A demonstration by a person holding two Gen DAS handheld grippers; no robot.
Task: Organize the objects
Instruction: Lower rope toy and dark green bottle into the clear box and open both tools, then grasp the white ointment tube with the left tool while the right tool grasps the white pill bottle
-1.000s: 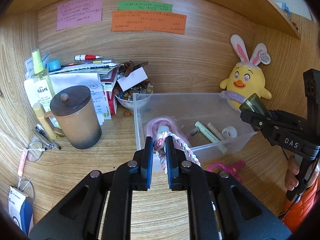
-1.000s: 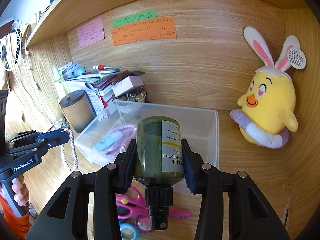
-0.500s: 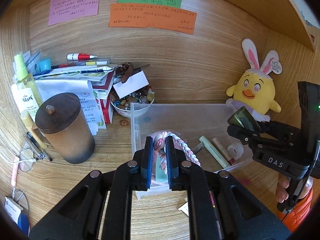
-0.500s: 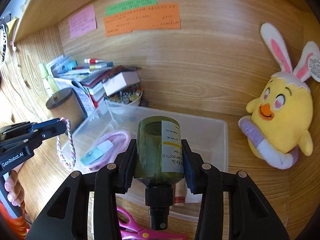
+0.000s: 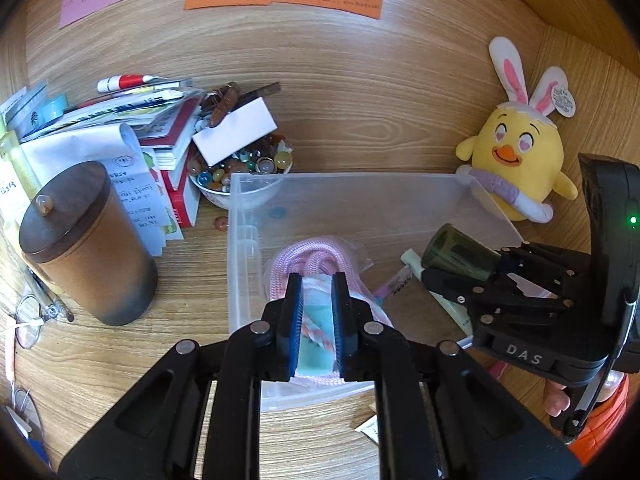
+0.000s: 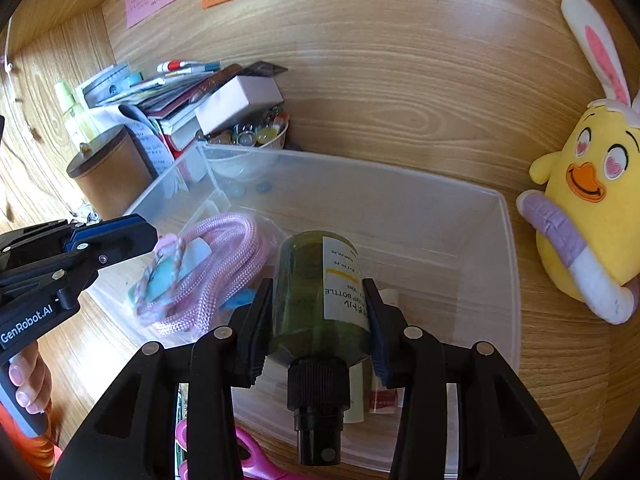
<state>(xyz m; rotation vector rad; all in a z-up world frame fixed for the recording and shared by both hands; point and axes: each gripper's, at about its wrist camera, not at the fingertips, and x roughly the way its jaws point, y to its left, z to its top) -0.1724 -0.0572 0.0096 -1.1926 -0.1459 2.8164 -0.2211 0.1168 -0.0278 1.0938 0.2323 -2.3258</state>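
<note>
Both jaws over bin [image 6: 508,240], green bottle [image 6: 320,296] clamped right

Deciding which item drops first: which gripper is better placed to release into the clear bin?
Left, probably. The left gripper holds the braided cord low over the clear bin; the green bottle seems higher.
</note>
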